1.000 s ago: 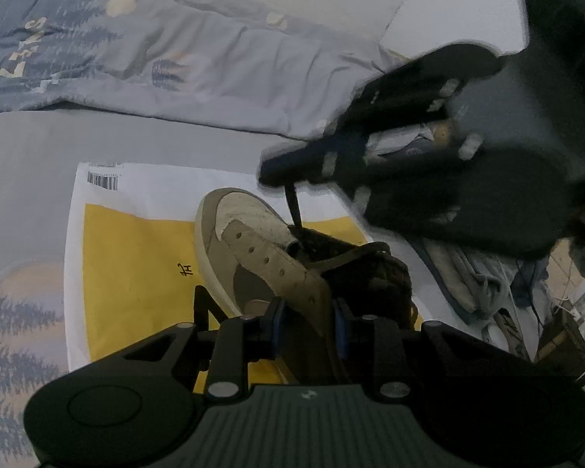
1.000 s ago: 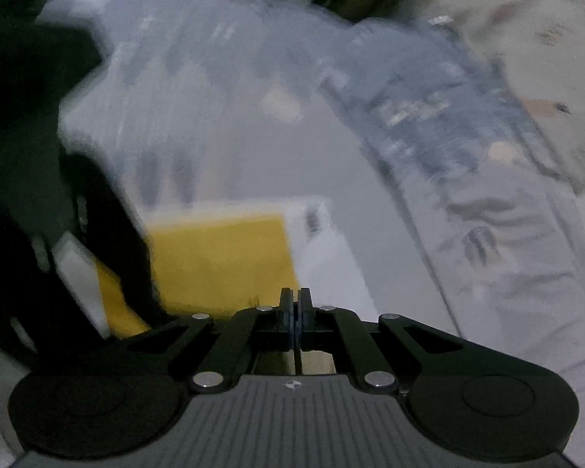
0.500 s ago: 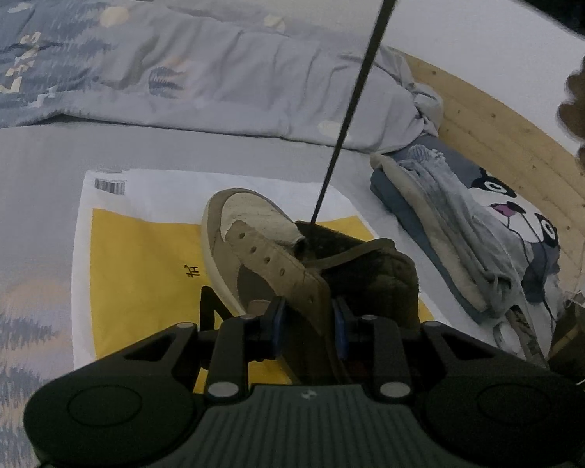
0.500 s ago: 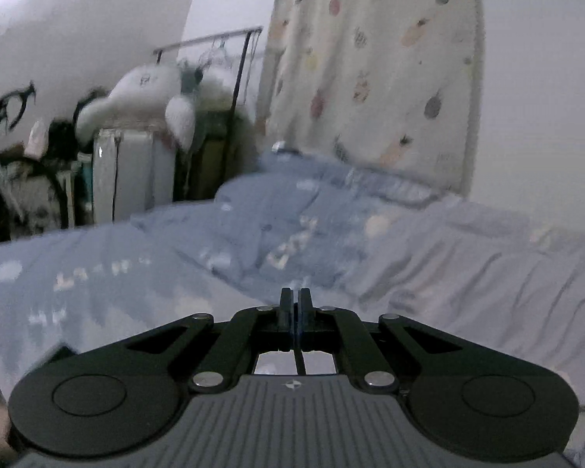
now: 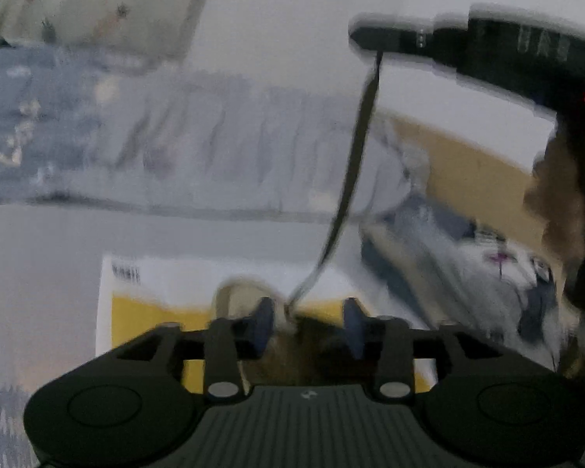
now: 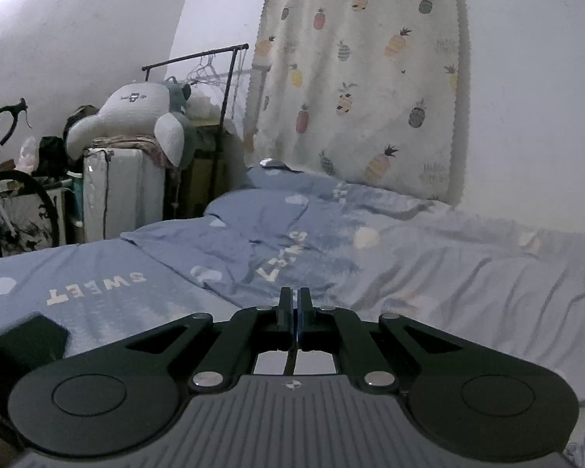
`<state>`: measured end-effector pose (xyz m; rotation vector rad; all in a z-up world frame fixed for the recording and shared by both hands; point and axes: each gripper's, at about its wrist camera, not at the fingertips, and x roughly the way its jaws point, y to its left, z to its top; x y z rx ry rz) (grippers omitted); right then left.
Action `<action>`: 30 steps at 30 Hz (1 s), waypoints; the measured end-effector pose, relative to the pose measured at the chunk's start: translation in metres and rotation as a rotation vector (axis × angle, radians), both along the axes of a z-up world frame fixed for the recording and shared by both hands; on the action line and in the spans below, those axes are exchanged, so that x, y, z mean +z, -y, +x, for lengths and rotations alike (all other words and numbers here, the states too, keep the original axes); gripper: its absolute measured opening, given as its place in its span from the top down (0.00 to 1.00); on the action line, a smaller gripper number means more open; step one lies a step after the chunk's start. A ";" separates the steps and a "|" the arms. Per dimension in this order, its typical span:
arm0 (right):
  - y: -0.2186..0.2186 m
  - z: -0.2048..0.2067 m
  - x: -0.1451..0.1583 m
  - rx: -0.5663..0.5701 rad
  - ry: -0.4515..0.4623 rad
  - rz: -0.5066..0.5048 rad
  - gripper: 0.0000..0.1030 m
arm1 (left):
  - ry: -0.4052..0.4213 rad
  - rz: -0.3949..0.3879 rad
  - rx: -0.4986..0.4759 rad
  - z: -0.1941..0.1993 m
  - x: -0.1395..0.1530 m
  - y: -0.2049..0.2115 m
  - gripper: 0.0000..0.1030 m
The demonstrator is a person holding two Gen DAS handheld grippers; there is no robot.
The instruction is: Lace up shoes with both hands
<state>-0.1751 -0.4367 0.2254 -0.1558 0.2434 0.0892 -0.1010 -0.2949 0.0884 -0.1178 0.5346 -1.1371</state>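
The left wrist view is blurred. A tan and brown shoe [image 5: 241, 296] lies on a yellow and white mailer [image 5: 148, 312], just in front of my left gripper [image 5: 307, 321]. Its jaws are opening, and the shoe's brown collar shows in the wide gap without the pads pressing on it. A dark shoelace [image 5: 355, 163] runs taut from the shoe up to my right gripper [image 5: 364, 35] at the upper right. In the right wrist view, my right gripper [image 6: 294, 304] is shut on the shoelace [image 6: 288, 362], which hangs below the closed jaws.
A blue printed duvet [image 5: 175, 148] lies behind the mailer. A heap of clothes [image 5: 487, 257] sits to the right against a wooden board [image 5: 468, 163]. Ahead of the right gripper are a pineapple curtain [image 6: 362, 78], a plush toy [image 6: 136, 117] and a clothes rack [image 6: 222, 78].
My left gripper has let go of the shoe's eyelet flap, spread its jaws and tipped upward. My right gripper has risen with the lace, drawing it taut above the shoe.
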 end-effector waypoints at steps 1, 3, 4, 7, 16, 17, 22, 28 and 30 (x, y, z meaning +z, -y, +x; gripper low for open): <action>0.001 -0.001 -0.003 -0.002 0.003 0.004 1.00 | 0.015 -0.015 0.002 -0.002 0.001 0.002 0.55; 0.002 -0.003 -0.009 0.002 0.004 0.015 1.00 | 0.052 -0.032 0.003 -0.006 0.004 0.006 0.54; 0.002 -0.006 -0.013 0.007 0.006 0.018 1.00 | 0.072 -0.037 0.000 -0.009 0.005 0.009 0.54; 0.003 -0.012 -0.024 0.029 0.005 0.025 1.00 | 0.116 -0.058 -0.009 -0.013 0.007 0.018 0.54; 0.020 -0.016 -0.054 0.010 0.009 0.130 1.00 | 0.151 -0.105 0.075 -0.009 0.007 0.020 0.77; 0.023 -0.015 -0.057 0.011 0.006 0.136 1.00 | 0.150 -0.096 0.082 -0.008 0.007 0.020 0.83; 0.034 -0.013 -0.066 0.020 0.005 0.171 1.00 | 0.132 -0.097 0.085 0.001 0.001 0.023 0.96; 0.046 -0.012 -0.069 0.032 0.022 0.226 0.76 | 0.121 -0.162 0.113 0.004 -0.001 0.017 0.99; 0.055 -0.014 -0.069 0.027 0.036 0.244 0.59 | 0.091 -0.229 0.136 0.010 -0.001 0.006 0.99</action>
